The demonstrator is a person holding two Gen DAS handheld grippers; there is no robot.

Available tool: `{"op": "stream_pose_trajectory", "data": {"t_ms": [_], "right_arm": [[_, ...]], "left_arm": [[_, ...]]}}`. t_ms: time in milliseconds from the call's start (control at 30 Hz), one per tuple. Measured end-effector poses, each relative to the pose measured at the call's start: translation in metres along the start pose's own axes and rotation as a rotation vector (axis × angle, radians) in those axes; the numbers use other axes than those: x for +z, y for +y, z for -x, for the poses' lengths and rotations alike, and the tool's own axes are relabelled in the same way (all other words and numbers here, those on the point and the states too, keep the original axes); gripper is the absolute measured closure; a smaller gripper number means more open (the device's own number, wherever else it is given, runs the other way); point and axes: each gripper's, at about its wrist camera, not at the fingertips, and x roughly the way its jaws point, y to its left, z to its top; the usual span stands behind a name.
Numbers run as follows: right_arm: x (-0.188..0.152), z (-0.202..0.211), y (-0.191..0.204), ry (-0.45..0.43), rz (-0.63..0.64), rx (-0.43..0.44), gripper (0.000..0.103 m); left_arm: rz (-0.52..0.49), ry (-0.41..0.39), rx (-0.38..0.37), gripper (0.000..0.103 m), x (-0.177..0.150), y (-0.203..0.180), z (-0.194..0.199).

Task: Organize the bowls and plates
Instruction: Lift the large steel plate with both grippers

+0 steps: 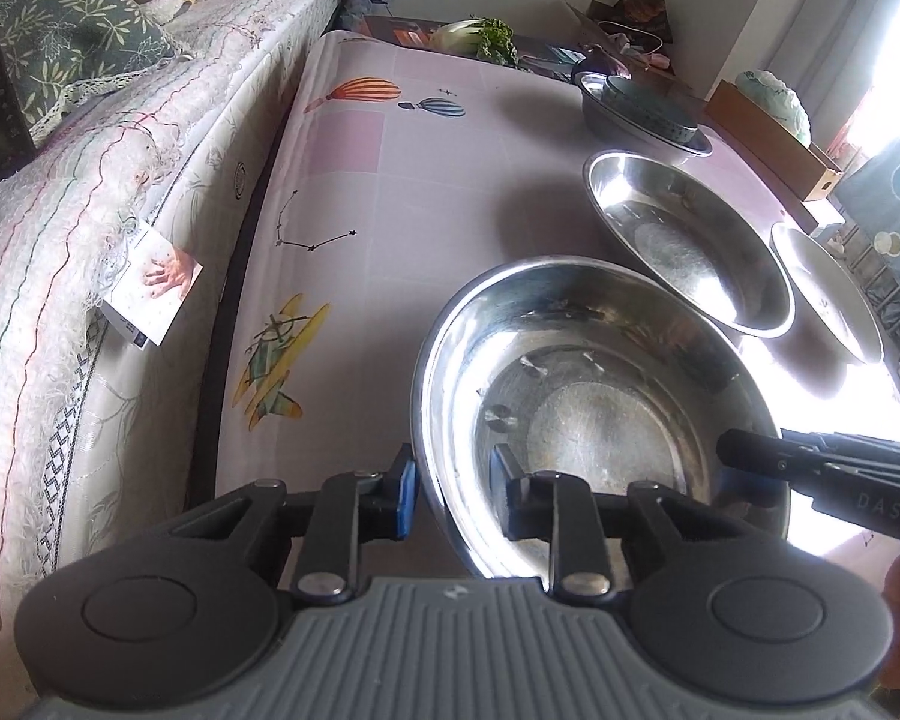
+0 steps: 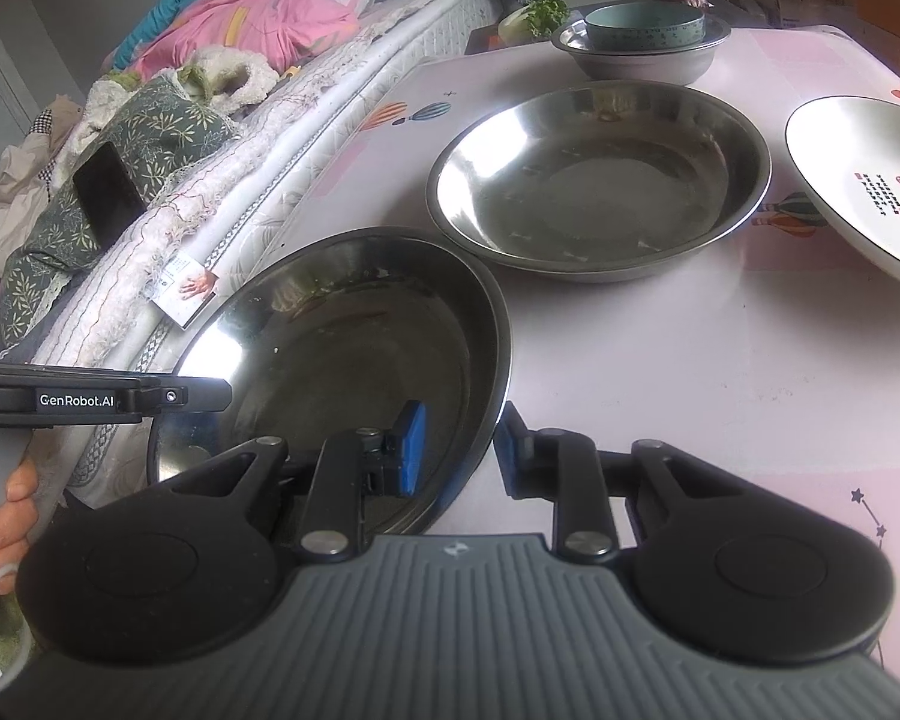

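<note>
Both the left gripper [image 1: 453, 489] and the right gripper [image 2: 459, 450] pinch opposite rims of the near steel plate [image 1: 600, 408]. The metal rim is thin and smooth, so if one hand lifts faster, the plate may tilt, slip out and hit the second steel plate [image 2: 600, 180] near it.

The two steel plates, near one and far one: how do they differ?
The near steel plate is gripped on its rim by both the left gripper and right gripper; the far steel plate lies untouched. The near one is tilted, the far one flat on the table. Both are shiny, round and empty.
</note>
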Motion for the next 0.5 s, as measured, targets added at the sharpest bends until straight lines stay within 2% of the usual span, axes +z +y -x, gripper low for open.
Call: {"op": "stream_pose_trajectory", "data": {"t_ms": [500], "right_arm": [[0.006,-0.004,0.002,-0.011,0.012,0.004,0.079]], "left_arm": [[0.001,0.002,0.008,0.078,-0.009,0.002,0.01]]}}
